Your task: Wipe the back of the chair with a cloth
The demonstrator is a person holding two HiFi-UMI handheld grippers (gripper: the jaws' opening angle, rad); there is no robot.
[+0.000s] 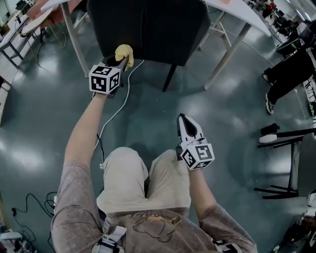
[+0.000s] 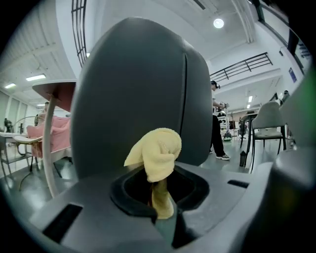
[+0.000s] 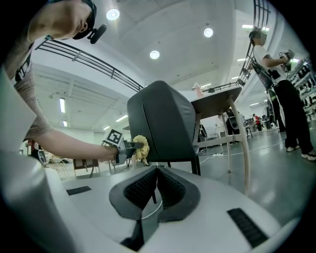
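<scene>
The dark chair back (image 1: 148,29) stands at the top middle of the head view and fills the left gripper view (image 2: 143,94). My left gripper (image 1: 121,60) is shut on a bunched yellow cloth (image 1: 124,52), which sits at the lower left edge of the chair back. The cloth (image 2: 157,154) sticks up from between the jaws, right in front of the chair. My right gripper (image 1: 187,126) is shut with nothing in it, held low over my lap, apart from the chair. From it I see the chair (image 3: 163,123) and the cloth (image 3: 141,147) beside it.
A white table (image 1: 237,15) with slanted legs stands over and behind the chair. A white cable (image 1: 116,111) runs along the grey floor under my left arm. A person (image 3: 279,84) stands at the right. A black stand (image 1: 286,168) is at the right of the floor.
</scene>
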